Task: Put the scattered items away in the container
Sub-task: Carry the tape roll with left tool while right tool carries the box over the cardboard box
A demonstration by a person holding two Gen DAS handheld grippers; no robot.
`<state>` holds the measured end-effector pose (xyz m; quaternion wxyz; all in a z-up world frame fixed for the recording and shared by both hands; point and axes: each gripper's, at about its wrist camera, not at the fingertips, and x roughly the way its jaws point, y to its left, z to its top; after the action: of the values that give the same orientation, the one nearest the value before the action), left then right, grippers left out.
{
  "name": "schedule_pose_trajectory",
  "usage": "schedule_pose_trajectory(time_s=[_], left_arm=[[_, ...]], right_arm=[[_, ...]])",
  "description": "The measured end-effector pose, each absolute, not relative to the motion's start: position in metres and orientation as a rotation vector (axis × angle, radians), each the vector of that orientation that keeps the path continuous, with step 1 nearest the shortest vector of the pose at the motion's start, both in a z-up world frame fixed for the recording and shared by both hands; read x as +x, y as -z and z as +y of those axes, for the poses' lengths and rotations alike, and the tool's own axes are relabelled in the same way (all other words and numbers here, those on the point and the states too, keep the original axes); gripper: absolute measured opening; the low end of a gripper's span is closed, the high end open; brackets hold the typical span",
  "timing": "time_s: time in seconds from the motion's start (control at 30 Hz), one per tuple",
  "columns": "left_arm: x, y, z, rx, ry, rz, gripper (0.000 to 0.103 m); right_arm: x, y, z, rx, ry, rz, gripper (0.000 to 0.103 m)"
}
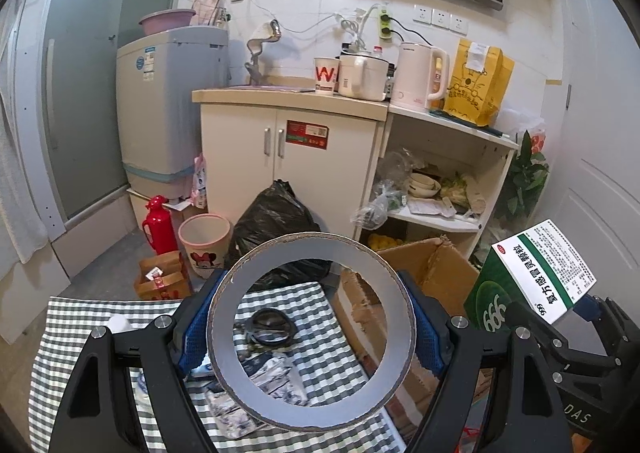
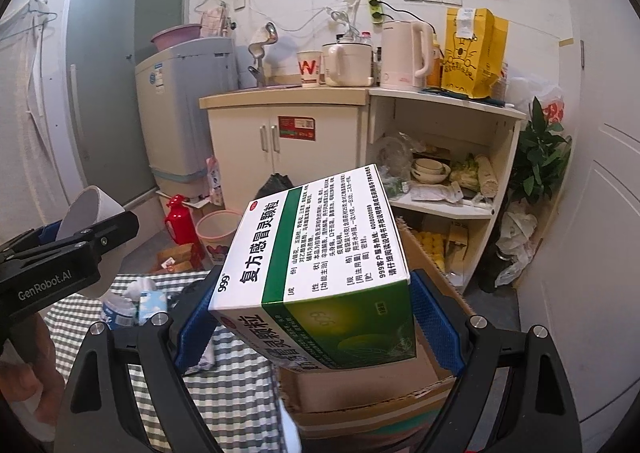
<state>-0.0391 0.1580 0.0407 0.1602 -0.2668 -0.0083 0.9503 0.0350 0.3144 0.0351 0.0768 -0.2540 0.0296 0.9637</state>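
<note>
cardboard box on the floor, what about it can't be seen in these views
- Brown cardboard box inside: right wrist view, covered by the green-and-white medicine carton in the right tool.
- Its near part: left wrist view, hidden behind the grey tape ring in the left tool.

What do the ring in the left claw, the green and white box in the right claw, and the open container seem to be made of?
Ring: probably a tape roll, matte grey face with a brownish, rough edge. Green and white box: thin printed card, slightly glossy, with crisp folded edges. Container: brown corrugated cardboard, matte, flaps torn and ragged.
</note>
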Motion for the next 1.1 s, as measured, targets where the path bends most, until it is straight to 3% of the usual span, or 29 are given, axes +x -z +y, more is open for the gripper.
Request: schedule_pose_trajectory(time_s=[1.1], left_arm=[[-0.084, 0.000, 0.273, -0.850, -2.476, 0.095, 0.083]], right_arm=[[0.002, 0.015, 0.395, -0.957, -2.736, 0.148, 0.089]])
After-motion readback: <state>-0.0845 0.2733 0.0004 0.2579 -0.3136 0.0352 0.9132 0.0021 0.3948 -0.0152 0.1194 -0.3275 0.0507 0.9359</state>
